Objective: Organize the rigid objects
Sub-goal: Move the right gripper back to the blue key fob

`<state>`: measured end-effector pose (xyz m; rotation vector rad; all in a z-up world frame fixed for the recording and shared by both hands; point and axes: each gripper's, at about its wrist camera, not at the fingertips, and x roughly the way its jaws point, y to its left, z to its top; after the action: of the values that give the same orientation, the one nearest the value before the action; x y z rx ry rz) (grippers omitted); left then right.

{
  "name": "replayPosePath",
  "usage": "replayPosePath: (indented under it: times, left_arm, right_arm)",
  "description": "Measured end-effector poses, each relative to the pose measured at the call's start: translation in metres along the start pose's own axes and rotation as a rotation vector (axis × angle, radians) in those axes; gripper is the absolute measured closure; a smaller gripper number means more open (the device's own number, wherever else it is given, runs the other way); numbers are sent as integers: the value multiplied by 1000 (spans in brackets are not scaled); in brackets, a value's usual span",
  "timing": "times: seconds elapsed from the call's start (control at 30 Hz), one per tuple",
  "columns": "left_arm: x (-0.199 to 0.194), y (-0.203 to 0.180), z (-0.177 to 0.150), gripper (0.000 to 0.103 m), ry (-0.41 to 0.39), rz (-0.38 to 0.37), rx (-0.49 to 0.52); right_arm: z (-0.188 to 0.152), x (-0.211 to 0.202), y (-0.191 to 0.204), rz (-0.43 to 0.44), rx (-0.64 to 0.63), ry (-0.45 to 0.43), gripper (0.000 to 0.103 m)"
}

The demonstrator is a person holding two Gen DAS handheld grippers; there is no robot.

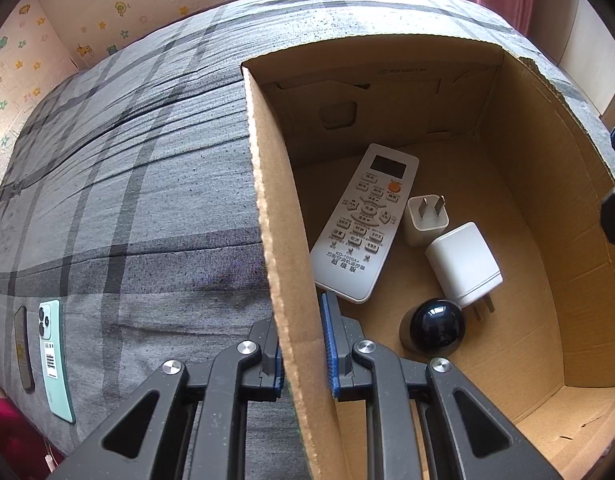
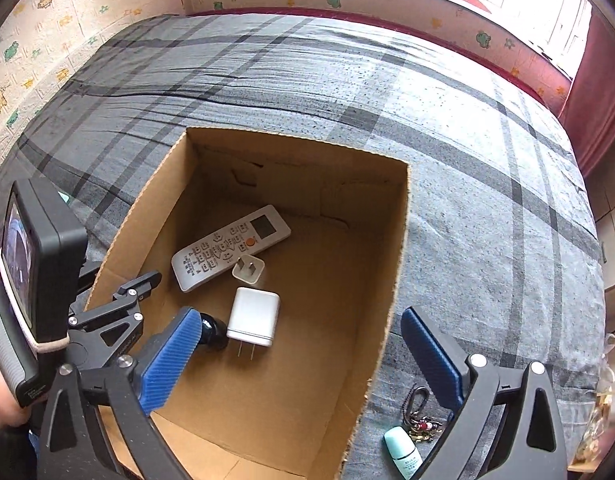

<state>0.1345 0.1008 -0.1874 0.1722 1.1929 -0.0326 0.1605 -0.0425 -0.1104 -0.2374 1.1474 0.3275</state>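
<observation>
An open cardboard box (image 1: pixel 275 240) (image 2: pixel 395 264) stands on the grey plaid bed. Inside lie a white remote (image 1: pixel 363 224) (image 2: pixel 231 246), a small white plug (image 1: pixel 425 218) (image 2: pixel 248 270), a larger white charger (image 1: pixel 465 264) (image 2: pixel 253 316) and a black round object (image 1: pixel 435 326) (image 2: pixel 211 330). My left gripper (image 1: pixel 303 364) straddles the box's left wall, one finger outside and one inside, shut on it. It also shows in the right wrist view (image 2: pixel 139 284). My right gripper (image 2: pixel 303 360) is open and empty above the box's near right part.
A mint green phone (image 1: pixel 53 356) and a dark flat phone (image 1: pixel 23 348) lie on the bed left of the box. A small mint bottle (image 2: pixel 403 454) and a key bunch (image 2: pixel 421 420) lie right of the box. Walls border the bed's far side.
</observation>
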Motion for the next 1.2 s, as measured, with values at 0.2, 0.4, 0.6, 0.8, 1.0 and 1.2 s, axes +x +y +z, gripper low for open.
replayPosePath:
  times: [0.2, 0.4, 0.6, 0.8, 1.0, 1.2]
  left_arm:
    - [0, 0, 1, 85, 1, 4, 3]
    - [-1, -1, 0, 85, 1, 4, 0]
    - [-1, -1, 0, 85, 1, 4, -1]
    - [-2, -1, 0, 85, -2, 5, -1]
    - [-2, -3, 0, 85, 0, 13, 4]
    - [-2, -4, 0, 85, 1, 14, 4]
  right_arm:
    - [-11, -21, -31, -31, 62, -34, 0]
    - [-28, -33, -71, -73, 150, -43, 0]
    - [-50, -34, -108, -122, 231, -28, 0]
    - [-75, -21, -137, -169, 309, -3, 0]
    - [-97, 2, -162, -188, 401, 32, 0]
    - [-117, 23, -175, -184, 479, 71, 0]
